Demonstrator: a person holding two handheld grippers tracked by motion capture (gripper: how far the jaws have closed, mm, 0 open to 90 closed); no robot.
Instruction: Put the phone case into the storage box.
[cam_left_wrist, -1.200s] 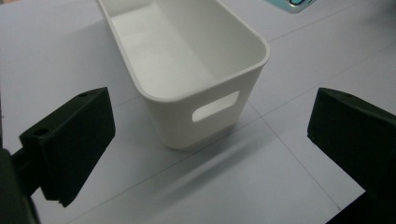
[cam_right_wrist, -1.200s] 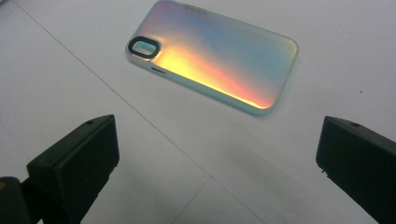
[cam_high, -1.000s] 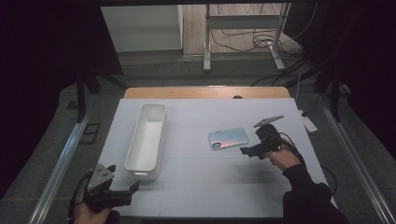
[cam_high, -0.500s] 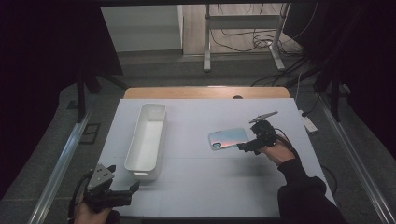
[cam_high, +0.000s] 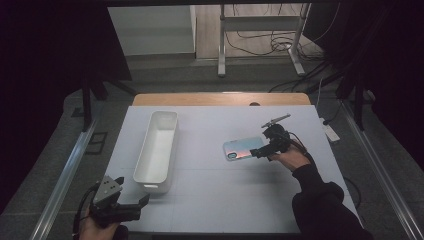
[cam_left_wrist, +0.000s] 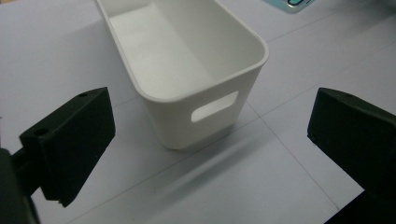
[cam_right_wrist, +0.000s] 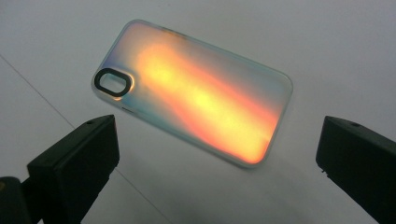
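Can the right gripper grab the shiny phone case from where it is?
Probably yes. The right gripper sits right at the phone case, open, with its fingers spread wider than the case. The case lies flat on the table with nothing between them.

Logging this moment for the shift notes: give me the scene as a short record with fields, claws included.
surface: white table
phone case: iridescent phone case, flat on the table, camera cutout at one end
bin: white bin, empty, right way up, left of the phone case
right claw: right claw open, jaws apart on either side of the phone case, not gripping it
left claw: left claw open, at the table's near left corner, facing the bin's handle end
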